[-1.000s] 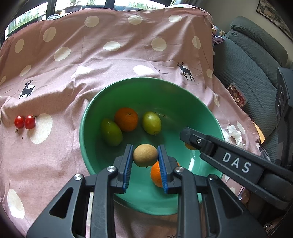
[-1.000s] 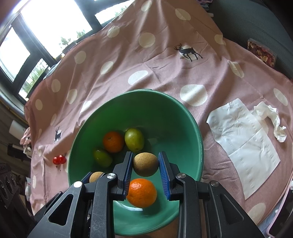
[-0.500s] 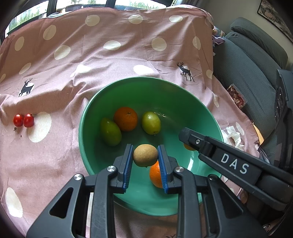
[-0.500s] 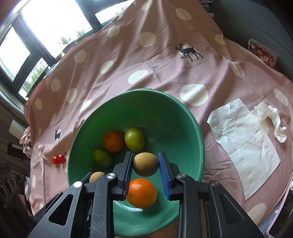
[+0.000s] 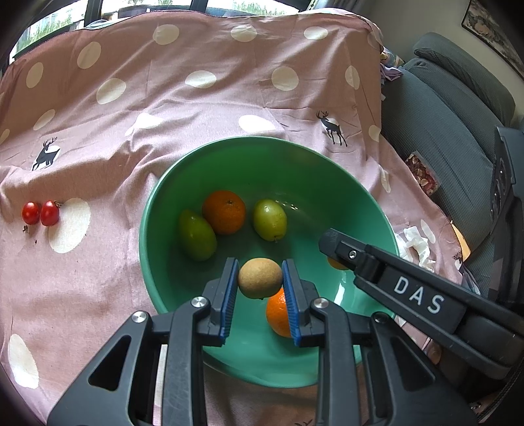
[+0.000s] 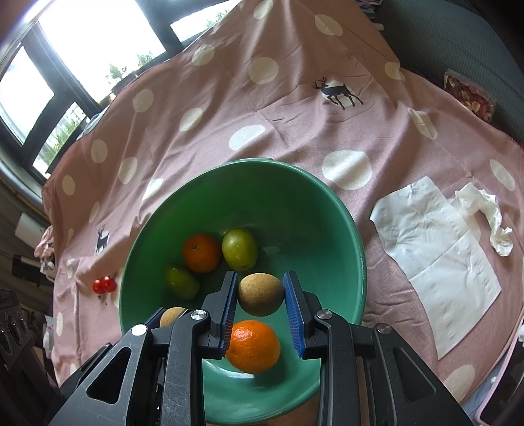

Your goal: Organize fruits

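Kiwis were held above the green bowl (image 5: 154, 209), one kiwi (image 5: 259, 277) in the left claw (image 5: 258, 278), another kiwi (image 6: 260, 293) in the right claw (image 6: 260, 291); next, I think, each claw should lower and open gently

You're in a home, likely a living room: a grey sofa (image 5: 452, 108) beside a table under a pink dotted cloth (image 5: 163, 108) (with little deer printed on it), a framed picture (image 5: 491, 19) on the wall, and big windows (image 6: 82, 42) showing greenery outside.
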A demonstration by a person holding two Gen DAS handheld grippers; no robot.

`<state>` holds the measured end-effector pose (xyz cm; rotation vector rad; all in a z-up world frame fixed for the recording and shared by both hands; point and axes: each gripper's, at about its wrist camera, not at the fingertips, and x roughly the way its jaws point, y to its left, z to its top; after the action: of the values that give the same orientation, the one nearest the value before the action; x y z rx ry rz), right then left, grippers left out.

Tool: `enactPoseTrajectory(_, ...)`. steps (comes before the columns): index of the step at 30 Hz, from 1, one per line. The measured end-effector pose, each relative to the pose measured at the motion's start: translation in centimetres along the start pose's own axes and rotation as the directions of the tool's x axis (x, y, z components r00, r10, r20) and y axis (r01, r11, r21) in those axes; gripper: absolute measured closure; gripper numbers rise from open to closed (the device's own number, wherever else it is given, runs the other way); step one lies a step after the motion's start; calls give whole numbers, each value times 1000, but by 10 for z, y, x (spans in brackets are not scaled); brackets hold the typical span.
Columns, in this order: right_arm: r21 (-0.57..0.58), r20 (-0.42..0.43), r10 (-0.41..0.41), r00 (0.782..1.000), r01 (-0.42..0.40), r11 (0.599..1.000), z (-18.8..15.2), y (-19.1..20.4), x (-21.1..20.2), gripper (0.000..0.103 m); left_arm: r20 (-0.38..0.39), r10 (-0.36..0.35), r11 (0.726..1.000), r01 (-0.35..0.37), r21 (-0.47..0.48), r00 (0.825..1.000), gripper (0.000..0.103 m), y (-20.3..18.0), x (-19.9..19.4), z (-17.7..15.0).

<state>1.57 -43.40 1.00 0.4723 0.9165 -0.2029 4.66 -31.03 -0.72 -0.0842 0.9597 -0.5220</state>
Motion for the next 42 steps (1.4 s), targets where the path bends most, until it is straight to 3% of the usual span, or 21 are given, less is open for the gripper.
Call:
enactPoseTrajectory(12, 10, 2, 10, 1000, -10, 1000, 1, -1, 0, 72, 1, 0, 999, 0, -33, 1000, 76, 5, -8, 1)
enactPoseTrajectory(14, 9, 1, 11, 1000, -11, 1000, 1, -1, 0, 72, 11, -10, 999, 10, -37, 1000, 73, 8, -13, 2)
enactPoseTrajectory(16, 8, -1, 16, 1000, -16, 1000, 1, -1, 0, 72, 28, -14, 999, 15, -31, 1000, 63, 8, -21, 2)
enactPoseTrajectory(24, -14, 40, 86, 995, -86, 996, 1, 8, -14, 72, 98, -15, 999, 18, -34, 995, 55, 17, -57, 1)
enactPoseTrajectory(33, -84, 61, 122, 991, -117, 990, -4, 36, -24, 72, 179, 93, 990, -72, -118, 979, 50, 68, -114, -11)
enactPoseTrajectory(38, -143, 41, 180, 983, -172, 975, -12, 62, -28, 72, 169, 166, 971, -132, -197, 972, 49, 110, -138, -27)
enactPoseTrajectory(42, -210, -4, 237, 971, -233, 950, -22, 90, -30, 72, 110, 190, 953, -156, -259, 976, 49, 138, -142, -49)
